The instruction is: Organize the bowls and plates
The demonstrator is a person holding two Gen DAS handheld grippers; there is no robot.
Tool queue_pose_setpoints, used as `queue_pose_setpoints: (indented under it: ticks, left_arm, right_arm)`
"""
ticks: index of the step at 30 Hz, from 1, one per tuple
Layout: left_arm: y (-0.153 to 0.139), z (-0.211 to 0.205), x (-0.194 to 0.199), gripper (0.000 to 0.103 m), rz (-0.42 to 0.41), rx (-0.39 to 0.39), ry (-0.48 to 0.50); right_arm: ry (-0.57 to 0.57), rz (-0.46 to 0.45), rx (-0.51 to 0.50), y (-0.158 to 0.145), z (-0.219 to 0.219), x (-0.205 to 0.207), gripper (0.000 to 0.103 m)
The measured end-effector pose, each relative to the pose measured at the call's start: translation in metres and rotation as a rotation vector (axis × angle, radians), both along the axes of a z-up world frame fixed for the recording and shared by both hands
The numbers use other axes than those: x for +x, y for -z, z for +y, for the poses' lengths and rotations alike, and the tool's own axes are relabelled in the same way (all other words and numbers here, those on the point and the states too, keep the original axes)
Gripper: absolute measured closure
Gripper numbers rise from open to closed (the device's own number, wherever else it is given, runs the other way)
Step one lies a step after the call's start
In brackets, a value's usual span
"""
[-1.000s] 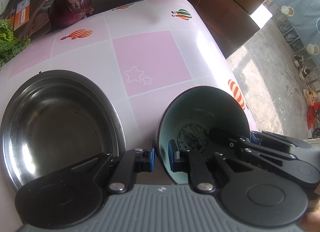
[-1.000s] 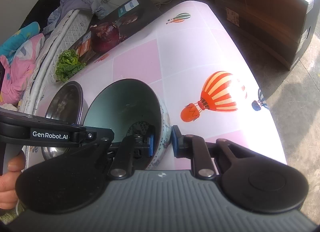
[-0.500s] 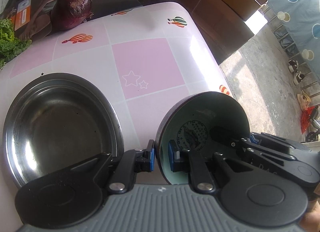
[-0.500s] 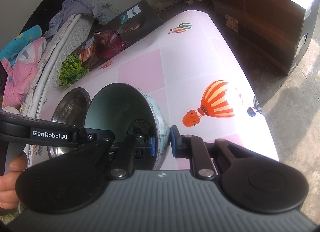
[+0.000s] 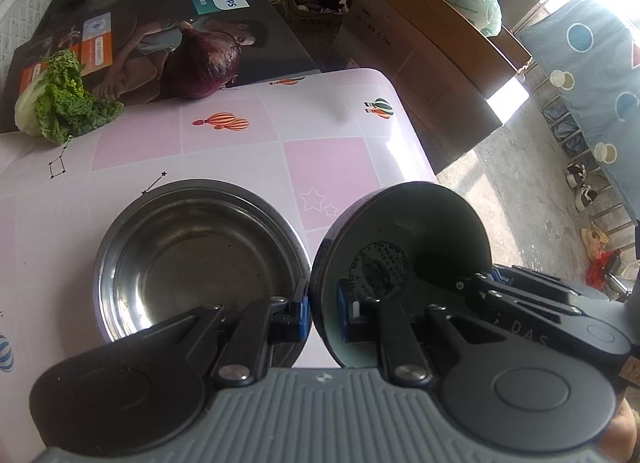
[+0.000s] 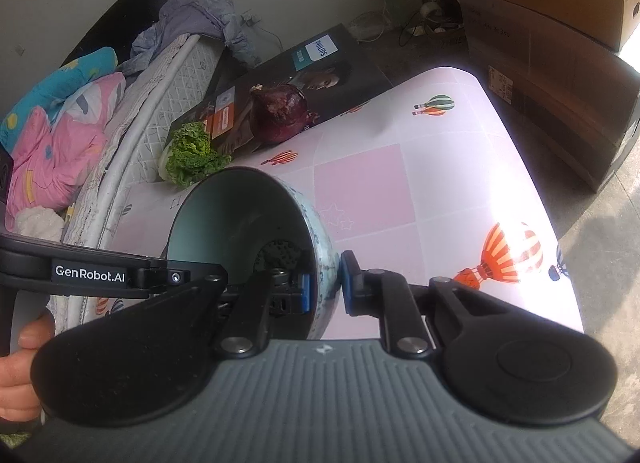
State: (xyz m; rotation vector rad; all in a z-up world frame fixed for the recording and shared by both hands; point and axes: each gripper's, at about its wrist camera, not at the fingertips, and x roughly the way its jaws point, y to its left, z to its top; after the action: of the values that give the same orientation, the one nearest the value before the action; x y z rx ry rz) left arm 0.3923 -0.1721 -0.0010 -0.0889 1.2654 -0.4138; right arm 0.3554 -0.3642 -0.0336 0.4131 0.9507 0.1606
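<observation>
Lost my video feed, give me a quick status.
Left tool and right tool both shut on the ceramic bowl rim, opposite sides. Bowl tilted, off the table. Steel bowl empty beside it. Nothing in the way.

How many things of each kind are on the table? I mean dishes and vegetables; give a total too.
Bowls: 2, the ceramic bowl and the steel bowl
Vegetables: 2, the red onion and the leafy green
Total: 4

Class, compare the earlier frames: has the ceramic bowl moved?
Yes. The ceramic bowl has lifted off the table, up and leftward toward the lettuce.
</observation>
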Motion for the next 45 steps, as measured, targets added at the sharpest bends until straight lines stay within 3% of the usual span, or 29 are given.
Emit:
queue_pose_setpoints:
  ticks: [5, 11, 18, 23, 26, 31, 34, 38, 39, 41, 45]
  left_arm:
    - [-0.004, 0.048, 0.007, 0.088, -0.002, 0.024, -0.079]
    - [0.02, 0.088, 0.021, 0.088, 0.028, 0.055, -0.138]
    - [0.051, 0.105, 0.031, 0.088, 0.075, 0.042, -0.149]
    - [0.049, 0.11, 0.03, 0.079, 0.046, 0.019, -0.166]
    - [0.04, 0.112, 0.026, 0.073, 0.009, 0.008, -0.172]
    - [0.014, 0.118, 0.011, 0.057, -0.087, 0.013, -0.183]
    - [-0.01, 0.126, -0.005, 0.047, -0.161, 0.006, -0.195]
    - [-0.042, 0.142, -0.035, 0.034, -0.249, -0.019, -0.205]
    - [-0.05, 0.148, -0.046, 0.032, -0.275, -0.024, -0.207]
    - [-0.067, 0.162, -0.07, 0.017, -0.325, -0.03, -0.221]
    - [-0.09, 0.195, -0.127, 0.009, -0.42, -0.068, -0.242]
  right_arm:
    - [-0.076, 0.002, 0.029, -0.001, 0.049, 0.023, 0.089]
    - [-0.143, 0.061, 0.031, 0.025, 0.097, 0.049, 0.089]
    - [-0.169, 0.139, 0.004, 0.06, 0.114, 0.064, 0.088]
    - [-0.186, 0.122, -0.032, 0.059, 0.12, 0.065, 0.08]
    - [-0.196, 0.111, -0.064, 0.055, 0.123, 0.063, 0.07]
    - [-0.203, 0.03, -0.084, 0.039, 0.124, 0.052, 0.037]
    - [-0.201, -0.014, -0.135, 0.027, 0.127, 0.046, 0.031]
    - [-0.164, -0.084, -0.153, 0.002, 0.124, 0.02, 0.031]
    - [-0.153, -0.104, -0.15, -0.006, 0.123, 0.01, 0.03]
    - [-0.128, -0.154, -0.153, -0.025, 0.122, -0.018, 0.03]
    - [-0.101, -0.28, -0.192, -0.064, 0.126, -0.088, 0.021]
